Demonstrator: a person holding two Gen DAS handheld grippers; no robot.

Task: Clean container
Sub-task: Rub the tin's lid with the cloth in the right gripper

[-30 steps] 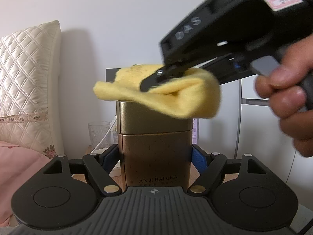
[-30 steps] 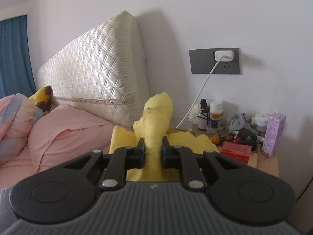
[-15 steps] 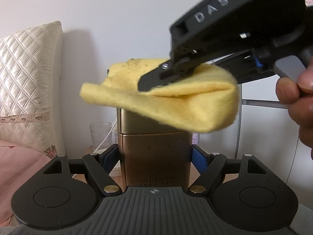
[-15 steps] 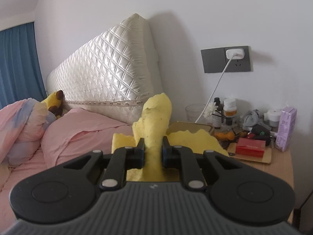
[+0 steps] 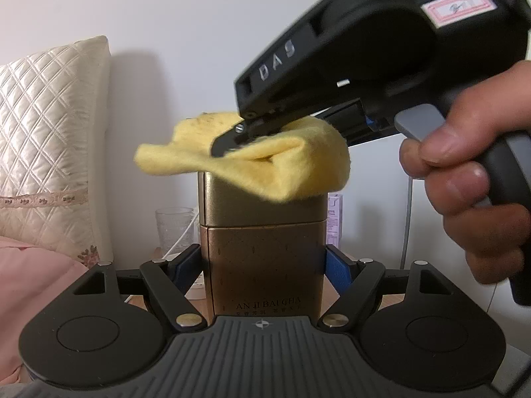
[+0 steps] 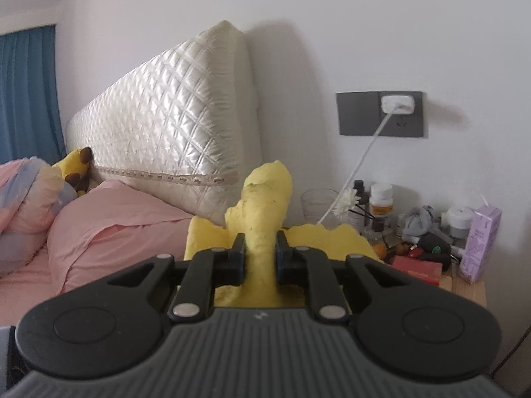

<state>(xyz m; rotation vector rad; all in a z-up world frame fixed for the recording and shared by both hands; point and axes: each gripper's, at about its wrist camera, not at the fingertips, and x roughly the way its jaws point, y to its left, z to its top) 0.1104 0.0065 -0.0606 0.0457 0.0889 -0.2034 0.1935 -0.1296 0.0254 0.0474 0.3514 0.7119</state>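
Swept back toward 3 o'clock, yellow cloth (image 5: 265,165) pinched by right gripper (image 5: 229,142) wipes the lid; left gripper (image 5: 264,265) clamps gold container (image 5: 262,258)

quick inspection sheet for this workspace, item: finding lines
surface: wooden nightstand, crowded
job's things: gold tin upright; yellow cloth on its lid
clutter: glass, bottles, purple carton, red box
grippers: left gripper clamps tin; right gripper pinches cloth
cables: white cable from wall charger
surroundings: quilted headboard, pink bedding, blue curtain
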